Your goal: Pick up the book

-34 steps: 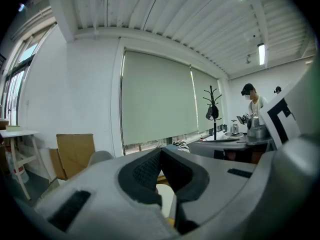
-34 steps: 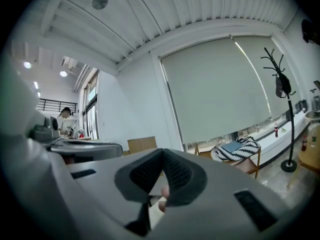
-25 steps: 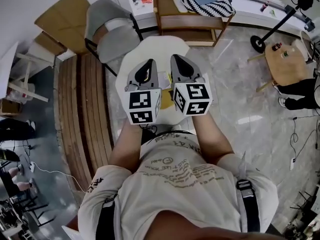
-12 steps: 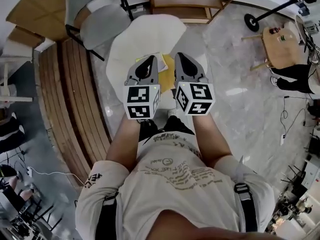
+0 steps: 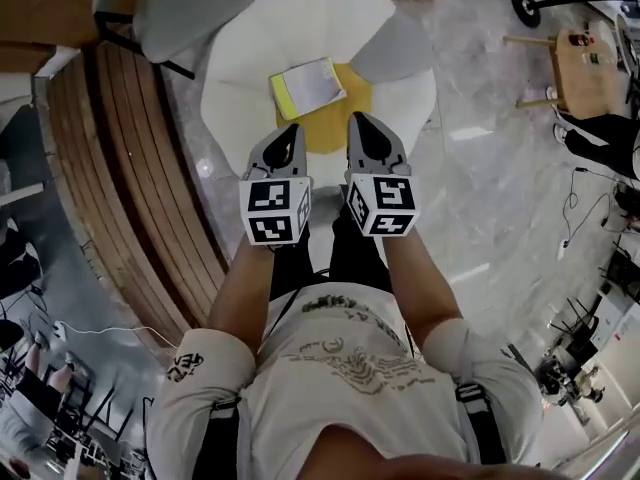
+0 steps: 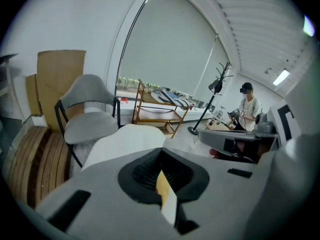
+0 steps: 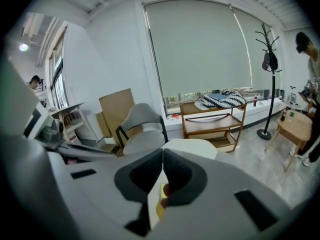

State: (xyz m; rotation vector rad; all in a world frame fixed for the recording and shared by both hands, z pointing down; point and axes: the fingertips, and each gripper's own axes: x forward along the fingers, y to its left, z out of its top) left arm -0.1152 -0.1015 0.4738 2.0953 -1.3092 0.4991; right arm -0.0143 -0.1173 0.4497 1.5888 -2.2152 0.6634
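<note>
The book (image 5: 308, 86), white-covered with a yellow-green spine, lies flat on a white flower-shaped table (image 5: 250, 48) at the edge of its yellow middle. My left gripper (image 5: 293, 129) hovers just short of the book's near edge, jaws shut and empty. Beside it, my right gripper (image 5: 357, 120) is also shut and empty, its tip near the book's near right corner. In the left gripper view the left gripper (image 6: 160, 151) has its jaws pressed together, and in the right gripper view the right gripper (image 7: 163, 151) too. Neither touches the book.
A grey chair (image 5: 190, 8) stands behind the table at the left, next to a slatted wooden bench (image 5: 110, 168). A small wooden side table (image 5: 590, 63) and a seated person (image 5: 600, 138) are at the far right. A wooden shelf trolley (image 7: 215, 121) stands by the window.
Both grippers have come down side by side towards the table. The book, hidden behind them before, now shows just beyond their tips.
</note>
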